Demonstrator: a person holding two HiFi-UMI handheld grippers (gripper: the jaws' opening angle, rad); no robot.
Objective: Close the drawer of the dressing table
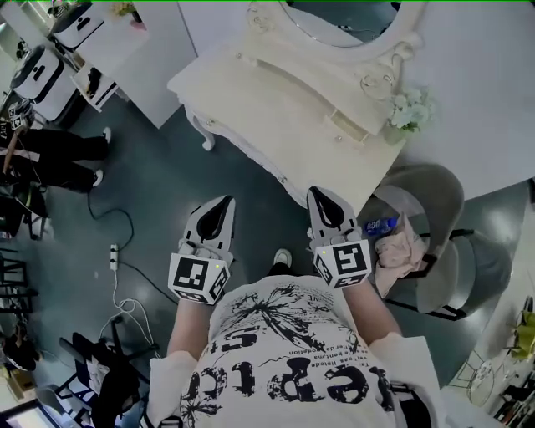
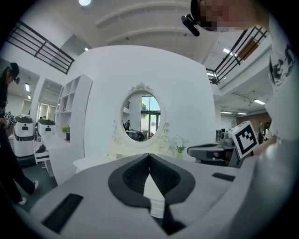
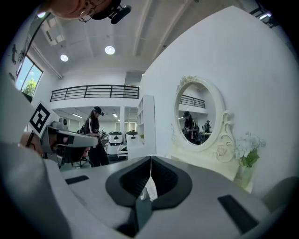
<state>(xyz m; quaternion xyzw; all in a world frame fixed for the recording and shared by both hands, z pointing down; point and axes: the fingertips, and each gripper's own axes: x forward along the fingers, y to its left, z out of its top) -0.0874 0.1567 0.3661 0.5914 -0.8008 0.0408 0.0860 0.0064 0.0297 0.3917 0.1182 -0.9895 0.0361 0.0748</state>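
Your left tool (image 1: 226,203) and right tool (image 1: 319,196) are both closed on nothing, held short of the dressing table (image 1: 267,92); neither touches it, its drawer can't be made out, so the closing push seemingly remains

At twelve o'clock, your cream carved table (image 1: 276,100) has its oval mirror (image 1: 338,17) cut off by the edge; its drawer front is indistinct.
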